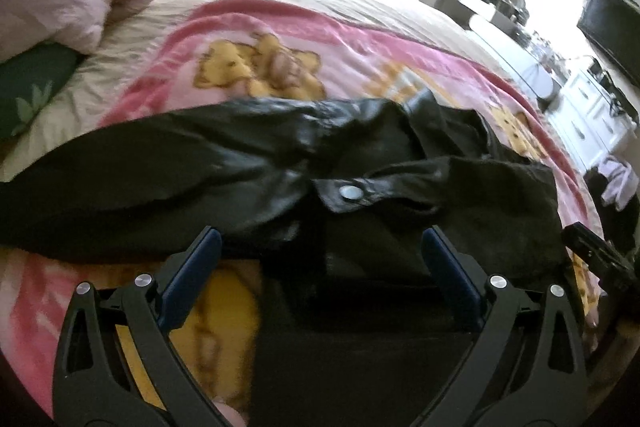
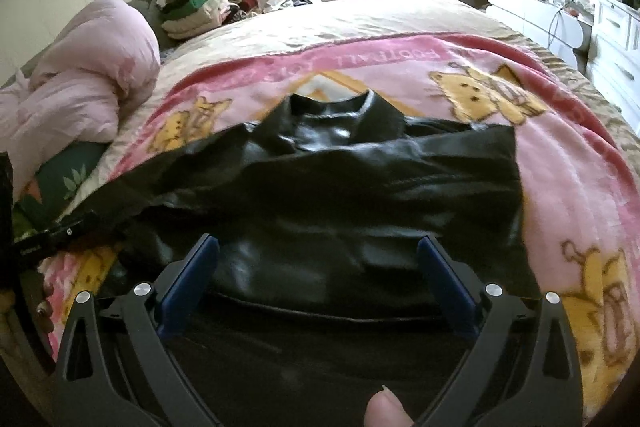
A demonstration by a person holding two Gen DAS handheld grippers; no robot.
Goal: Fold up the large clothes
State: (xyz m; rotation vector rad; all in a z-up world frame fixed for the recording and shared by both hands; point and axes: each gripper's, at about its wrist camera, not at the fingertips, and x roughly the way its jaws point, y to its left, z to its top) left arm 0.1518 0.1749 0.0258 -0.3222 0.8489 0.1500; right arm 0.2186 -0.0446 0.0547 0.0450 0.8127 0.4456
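Note:
A black leather jacket lies spread across a pink cartoon blanket on the bed. In the left wrist view a tab with a silver snap sits just ahead of my left gripper, which hovers open above the jacket's near part with nothing between its blue pads. In the right wrist view the jacket lies collar away, its collar at the far end. My right gripper is open over the near hem, holding nothing. A thumb shows at the bottom edge.
A rolled pink quilt and a green pillow lie at the left of the bed. Folded clothes are stacked by the window. White drawers and a cluttered shelf stand along the right wall.

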